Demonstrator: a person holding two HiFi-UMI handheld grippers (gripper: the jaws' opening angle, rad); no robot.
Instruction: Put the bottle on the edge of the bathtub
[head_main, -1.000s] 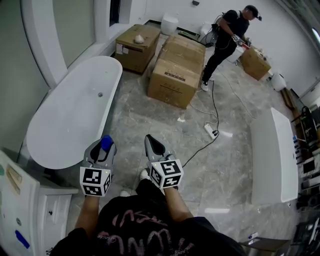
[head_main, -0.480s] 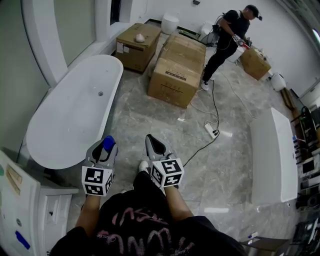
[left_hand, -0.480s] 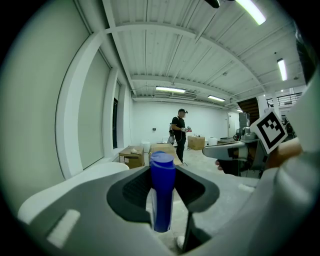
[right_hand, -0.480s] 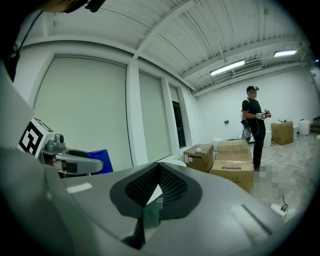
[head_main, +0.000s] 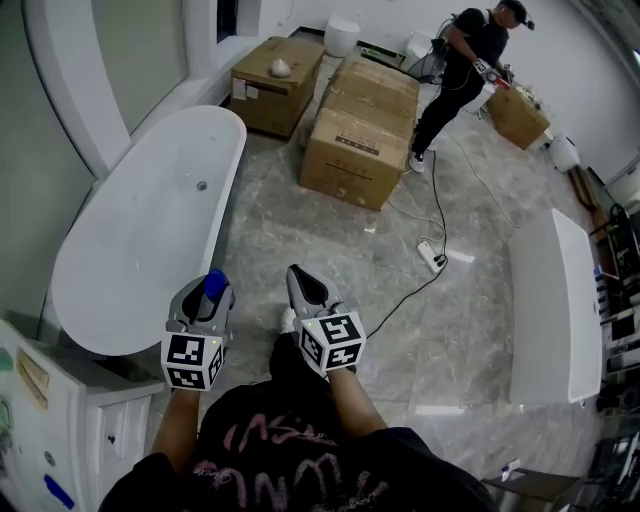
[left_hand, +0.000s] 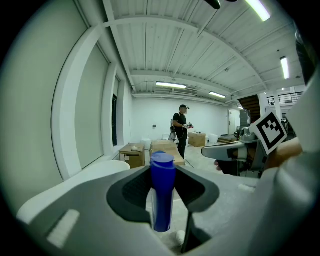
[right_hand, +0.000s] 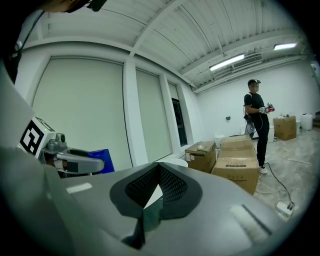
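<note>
**Desk:** What have your left tongs got?

**Me:** My left tongs are clamped on the bottle, one jaw pressed to each side. It stands upright between them, and its top pokes just past the jaw tips.

**Desk:** Describe the bottle.

**Me:** It's a slim, plain cylinder with a flat round top, the same deep blue from bottom to top. I can make out no label. From my head view only that blue top shows between the grey jaws.

**Desk:** And the right side?

**Me:** My right tongs are closed tip to tip with nothing between them. They sit just to the right of the left tongs, pointing the same way and not touching them.

**Desk:** Where's the tub?

**Me:** The white bathtub stretches away ahead and to the left of my left tongs, with its near rounded end close beside them. The bottle is in the jaws, not on the rim.

**Desk:** Anything else out front?

**Me:** There are cardboard boxes well ahead of both tongs. A person in black stands beyond them to the right. A power strip lies on the marbled floor ahead of my right tongs.
</note>
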